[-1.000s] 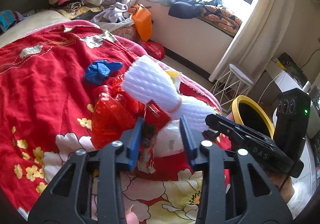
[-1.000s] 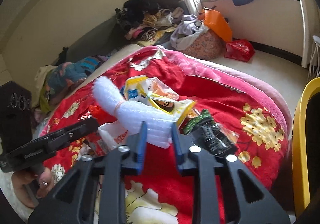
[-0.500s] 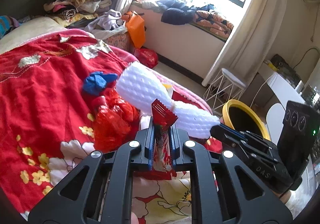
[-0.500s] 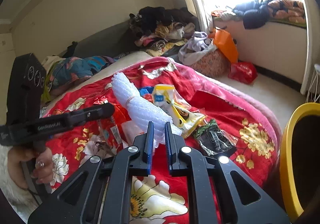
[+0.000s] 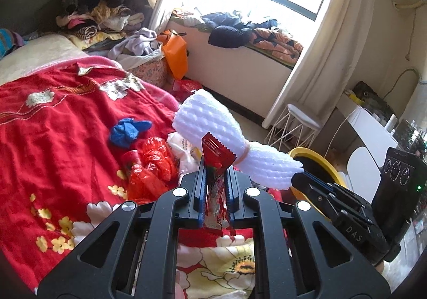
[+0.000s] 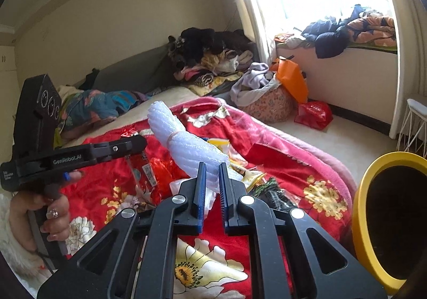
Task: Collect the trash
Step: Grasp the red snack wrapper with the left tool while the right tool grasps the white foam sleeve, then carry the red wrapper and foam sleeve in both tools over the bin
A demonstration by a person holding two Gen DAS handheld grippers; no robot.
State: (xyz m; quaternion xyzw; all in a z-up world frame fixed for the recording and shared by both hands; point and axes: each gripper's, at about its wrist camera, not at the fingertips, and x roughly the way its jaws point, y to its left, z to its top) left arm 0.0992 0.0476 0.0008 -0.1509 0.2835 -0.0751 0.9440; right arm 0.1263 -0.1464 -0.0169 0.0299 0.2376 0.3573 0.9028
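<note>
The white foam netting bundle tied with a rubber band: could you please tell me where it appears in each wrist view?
Left wrist view: the white foam netting bundle runs from centre toward right of centre, its far end clamped by the right gripper.
Right wrist view: the bundle rises left of centre, out of the shut pads just below centre.
Shared landmark: the yellow-rimmed bin, right of centre in the left view, at the right edge in the right.

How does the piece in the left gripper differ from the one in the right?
The left gripper pinches a red wrapper: thin, flat, glossy, standing upright. The right gripper pinches a white foam-net bundle: bulky, ridged, tied at its middle, slanting across the red blanket. Both are trash, held clear of the bed.
</note>
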